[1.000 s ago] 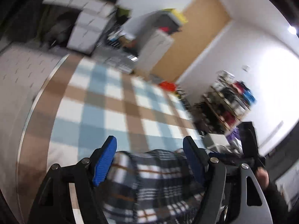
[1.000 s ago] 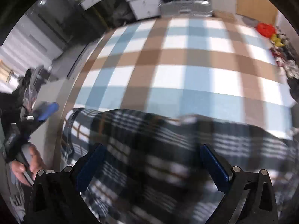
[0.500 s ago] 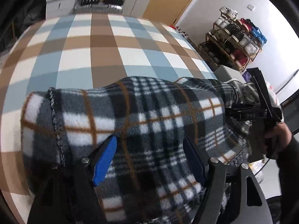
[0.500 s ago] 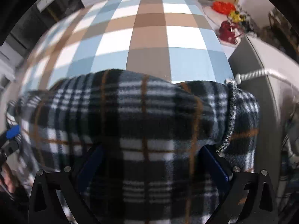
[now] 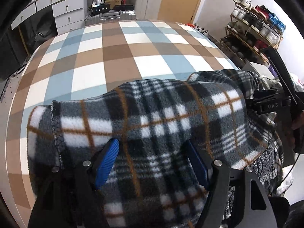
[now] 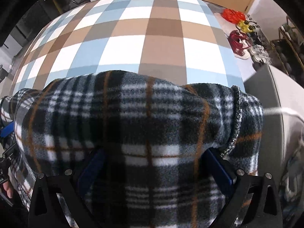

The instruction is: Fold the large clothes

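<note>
The plaid fleece garment (image 5: 152, 125) fills the lower half of both wrist views, bunched over the near edge of the checked blue, brown and white surface (image 5: 106, 57). The left gripper (image 5: 152, 163) and right gripper (image 6: 153, 169) each have their blue pads set wide around a thick wad of it. Whether the pads press or merely straddle it I cannot tell. With so loose a hold, the heavy fleece could slide out and slump off the lower edge, or land crooked.
</note>
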